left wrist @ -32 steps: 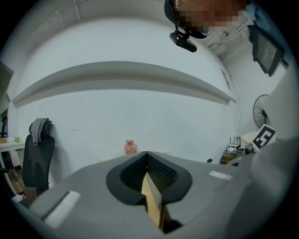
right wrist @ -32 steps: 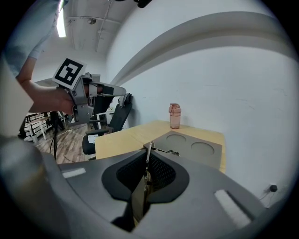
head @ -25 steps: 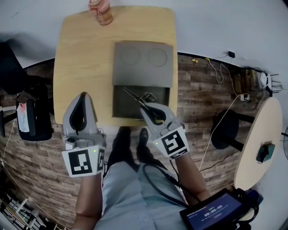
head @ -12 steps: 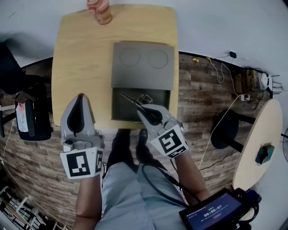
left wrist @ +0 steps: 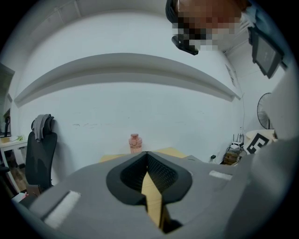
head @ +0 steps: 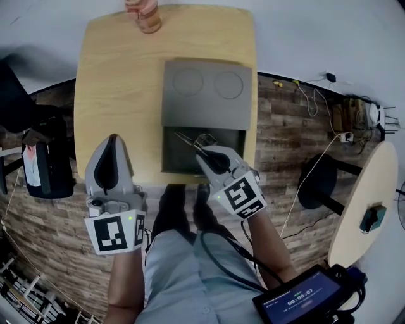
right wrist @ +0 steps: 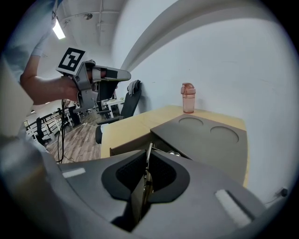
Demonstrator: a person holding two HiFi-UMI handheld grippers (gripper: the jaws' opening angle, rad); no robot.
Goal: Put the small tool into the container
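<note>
A grey container (head: 205,95) lies on the wooden table (head: 120,76), with a flat lid at the back and an open compartment (head: 180,159) in front. My right gripper (head: 207,152) hovers over that compartment with a thin metal small tool (head: 188,140) between its jaws. The tool points toward the compartment's back left. In the right gripper view the tool (right wrist: 148,161) stands edge-on between the pads, still pinched, while the jaws are opening slightly. My left gripper (head: 114,142) hangs shut and empty over the table's front left edge. In its own view the left gripper (left wrist: 146,155) has its pads together.
A pink bottle (head: 144,16) stands at the table's far edge. A black chair (head: 38,161) is at the left. At the right are a round side table (head: 364,202) and loose cables (head: 310,101) on the wood floor. A tablet (head: 304,297) is by the person's right arm.
The right gripper with the tool has stayed over the open compartment, shifting only slightly. The left gripper has not moved.
</note>
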